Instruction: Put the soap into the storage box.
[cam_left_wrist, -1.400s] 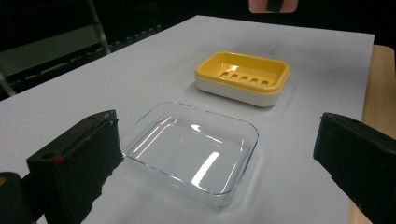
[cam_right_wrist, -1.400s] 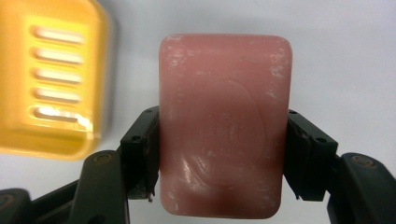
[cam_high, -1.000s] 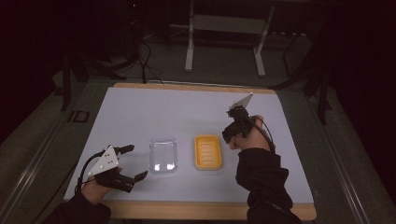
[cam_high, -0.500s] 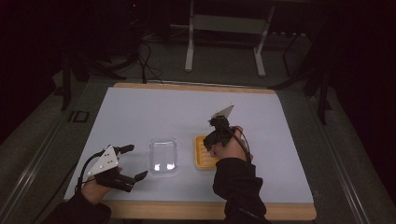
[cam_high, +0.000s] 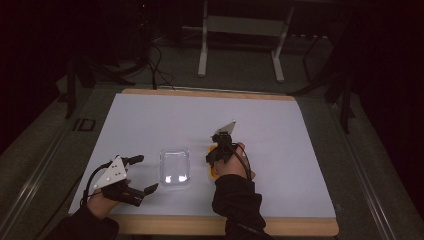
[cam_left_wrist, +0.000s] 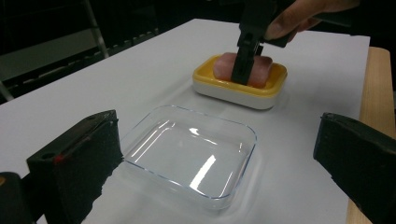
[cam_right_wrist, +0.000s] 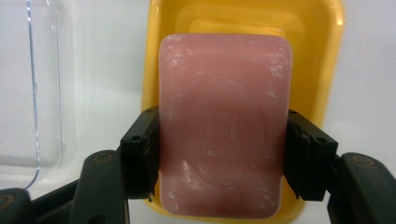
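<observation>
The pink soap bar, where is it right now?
The pink soap bar lies in the yellow dish right of the clear tray in the high view, with the right gripper clamped across its sides.

Clear tray (cam_high: 175, 167) lies on the surface (cam_high: 300, 150), with the soap dish (cam_left_wrist: 240, 86) just beside it to the right; soap bar (cam_right_wrist: 224, 126) sits in the dish. Left tongs (cam_high: 140, 174) lie left of the tray.
</observation>
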